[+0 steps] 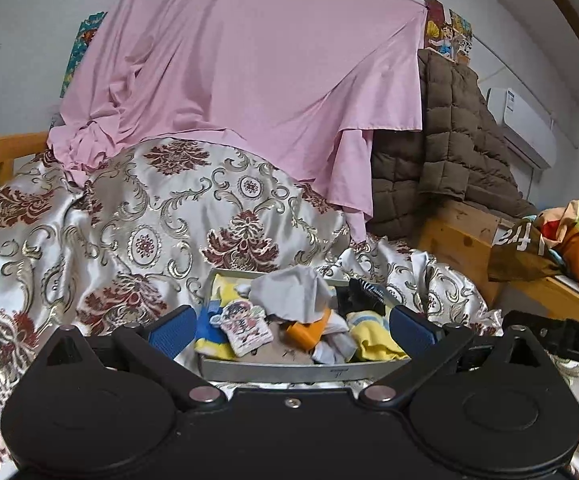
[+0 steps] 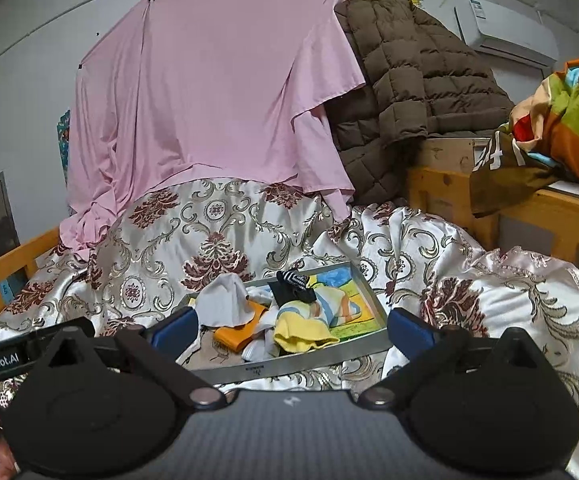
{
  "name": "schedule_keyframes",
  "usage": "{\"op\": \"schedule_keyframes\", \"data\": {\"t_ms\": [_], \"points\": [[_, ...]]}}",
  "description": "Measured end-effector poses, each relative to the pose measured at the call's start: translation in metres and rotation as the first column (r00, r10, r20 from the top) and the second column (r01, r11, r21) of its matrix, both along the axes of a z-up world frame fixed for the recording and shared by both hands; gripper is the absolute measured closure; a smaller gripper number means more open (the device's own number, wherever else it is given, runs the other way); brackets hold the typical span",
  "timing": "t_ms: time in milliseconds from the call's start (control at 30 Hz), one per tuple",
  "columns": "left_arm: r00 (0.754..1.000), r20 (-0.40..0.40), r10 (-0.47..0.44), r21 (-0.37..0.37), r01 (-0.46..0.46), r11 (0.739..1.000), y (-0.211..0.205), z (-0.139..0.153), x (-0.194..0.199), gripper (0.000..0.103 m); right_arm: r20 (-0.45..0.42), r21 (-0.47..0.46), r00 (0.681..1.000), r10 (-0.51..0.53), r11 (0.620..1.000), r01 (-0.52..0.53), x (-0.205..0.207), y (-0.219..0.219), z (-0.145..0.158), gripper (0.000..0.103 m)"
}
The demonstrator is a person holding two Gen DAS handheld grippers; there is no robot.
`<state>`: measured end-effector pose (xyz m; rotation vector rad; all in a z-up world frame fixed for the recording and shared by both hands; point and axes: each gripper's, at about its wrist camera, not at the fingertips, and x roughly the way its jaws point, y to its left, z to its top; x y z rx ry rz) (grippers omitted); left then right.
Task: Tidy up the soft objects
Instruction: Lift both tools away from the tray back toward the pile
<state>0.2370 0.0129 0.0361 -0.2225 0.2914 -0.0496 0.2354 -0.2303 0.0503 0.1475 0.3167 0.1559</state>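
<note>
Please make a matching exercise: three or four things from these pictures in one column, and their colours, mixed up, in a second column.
Things:
1. sheet
2. jacket
3. sock
4. fingers

Colours:
A. blue
B. yellow
C. pink
D. brown

Pairs: 1-C, 2-D, 3-B, 4-A
</note>
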Motion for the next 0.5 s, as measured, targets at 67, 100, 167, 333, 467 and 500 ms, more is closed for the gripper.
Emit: {"op": "schedule_keyframes", "data": {"t_ms": [67,100,167,333,467,500], "points": [[1.0,-0.002,0.004,0.011,-0.004,1.0,0.001,-0.003,-0.006,0.001,0.003,-0.01,1.0,0.0,1.0,0.0,-0.005,0.001,-0.002,0.0],[1.0,-0.002,0.004,0.015,-0.004,1.0,0.001,-0.005,-0.008,0.001,0.004,-0.014,1.0,0.0,1.0,0.0,-0.006,0.002,-0.003,0.0],[1.0,0.001,0.009,0.021,-0.009,1.0,0.002,-0.007,-0.014,0.001,0.007,-0.026,1.0,-0.003,1.0,0.003,-0.009,0.003,-0.005,0.0],[1.0,0.003,0.018,0.023,-0.018,1.0,0.004,-0.01,-0.024,0.001,0.012,-0.039,1.0,-0.006,0.999,0.006,-0.018,0.005,-0.011,0.0],[1.0,0.006,0.028,0.025,-0.028,0.999,0.003,-0.013,-0.032,0.001,0.023,-0.036,1.0,-0.011,0.999,0.012,-0.028,0.006,-0.014,0.0],[1.0,0.007,0.03,0.028,-0.03,0.999,0.003,-0.014,-0.033,0.001,0.025,-0.036,1.0,-0.012,0.999,0.012,-0.031,0.006,-0.014,0.0]]}}
